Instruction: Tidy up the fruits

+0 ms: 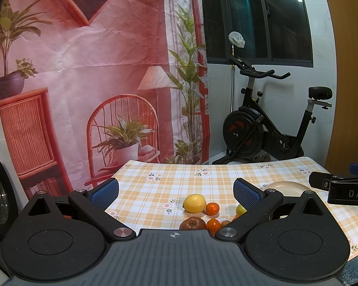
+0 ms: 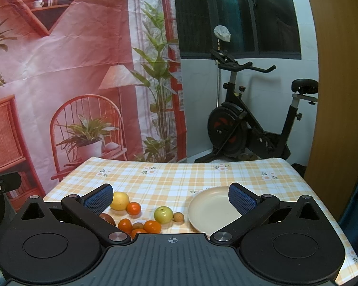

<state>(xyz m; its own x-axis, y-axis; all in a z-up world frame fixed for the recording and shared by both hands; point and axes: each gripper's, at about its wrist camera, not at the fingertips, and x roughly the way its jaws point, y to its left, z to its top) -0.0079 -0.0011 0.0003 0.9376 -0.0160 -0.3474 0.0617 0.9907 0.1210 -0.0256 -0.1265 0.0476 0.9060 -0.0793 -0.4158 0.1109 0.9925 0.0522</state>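
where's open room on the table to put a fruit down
The plate is bare. The far half of the tablecloth, behind the fruit and plate, is free too. It is crowded at the near left, where the lemon, oranges and green apple cluster.

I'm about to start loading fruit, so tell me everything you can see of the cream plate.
The plate is round, plain cream, shallow with a raised rim, matte like plastic or ceramic. It lies flat and empty on the checked tablecloth, right of the fruit; the small brown fruit sits nearest its left edge without touching. The right gripper's open fingers frame it, one finger hiding its right side. In the left wrist view only its far rim shows.
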